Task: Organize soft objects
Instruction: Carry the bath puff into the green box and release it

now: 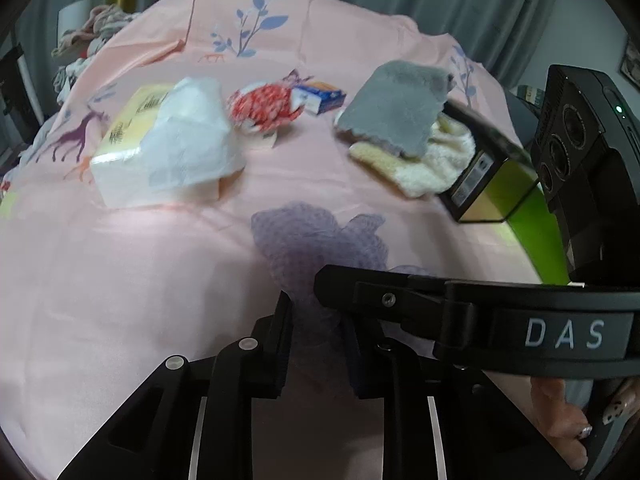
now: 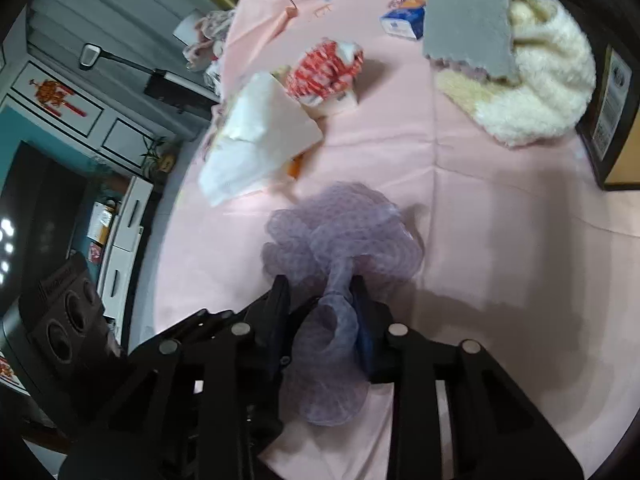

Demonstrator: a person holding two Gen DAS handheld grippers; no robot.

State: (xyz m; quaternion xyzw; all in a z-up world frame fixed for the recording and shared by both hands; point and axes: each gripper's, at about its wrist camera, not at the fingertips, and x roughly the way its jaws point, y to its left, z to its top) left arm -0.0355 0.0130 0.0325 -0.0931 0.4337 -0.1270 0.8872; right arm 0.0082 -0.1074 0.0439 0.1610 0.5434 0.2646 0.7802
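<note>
A lilac mesh bath pouf [image 2: 344,236] lies on the pink bedsheet [image 2: 500,220]. My right gripper [image 2: 320,292] is shut on a gathered strip of it, and part of the mesh hangs back between the fingers. In the left wrist view the pouf [image 1: 316,240] lies just ahead of my left gripper [image 1: 316,316], whose jaws stand close on either side of its near edge. The right gripper's body crosses that view low on the right. A grey cloth [image 1: 400,112] lies on a cream fluffy towel [image 1: 432,164] at the far right.
A white tissue pack [image 1: 168,152] lies far left, with a red-and-white patterned bundle [image 1: 268,108] and a small blue box [image 1: 324,98] behind it. A dark box [image 1: 480,176] stands at the right by the towels. Loose clothes [image 1: 96,28] are piled at the bed's far left edge.
</note>
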